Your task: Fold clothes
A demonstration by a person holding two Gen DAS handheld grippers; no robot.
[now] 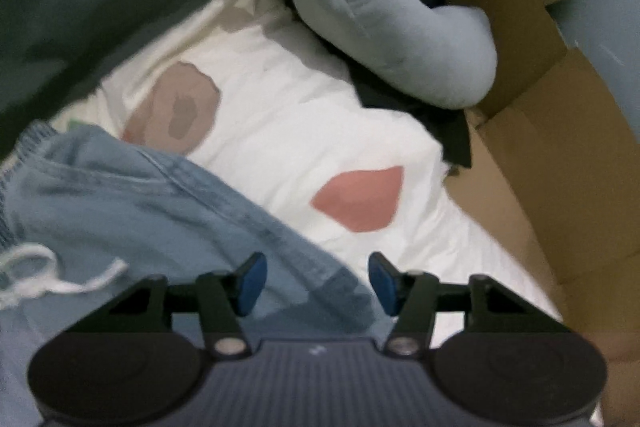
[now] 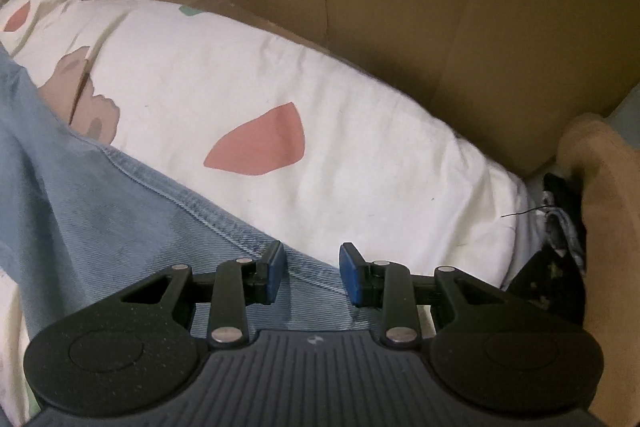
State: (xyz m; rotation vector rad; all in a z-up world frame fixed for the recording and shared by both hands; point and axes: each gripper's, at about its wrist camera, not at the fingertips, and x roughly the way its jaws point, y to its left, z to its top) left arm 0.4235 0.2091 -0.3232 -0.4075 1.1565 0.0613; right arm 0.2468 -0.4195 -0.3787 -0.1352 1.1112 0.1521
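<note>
Left tool (image 1: 318, 283) agape, blurred; right tool (image 2: 312, 273) agape over denim garment (image 2: 120, 203), edges cropped.

The light blue denim garment (image 1: 152, 211) lies rumpled on the white patterned bedding; its stitched seam (image 2: 208, 215) runs slantwise; a white drawstring (image 1: 60, 275) trails loose.

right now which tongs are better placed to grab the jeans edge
Right, probably. The right tongs straddle the stitched seam edge of the denim garment, open with the cloth between the pads. The left tongs are open too, but only over a loose corner, partly over the white bedding.
</note>
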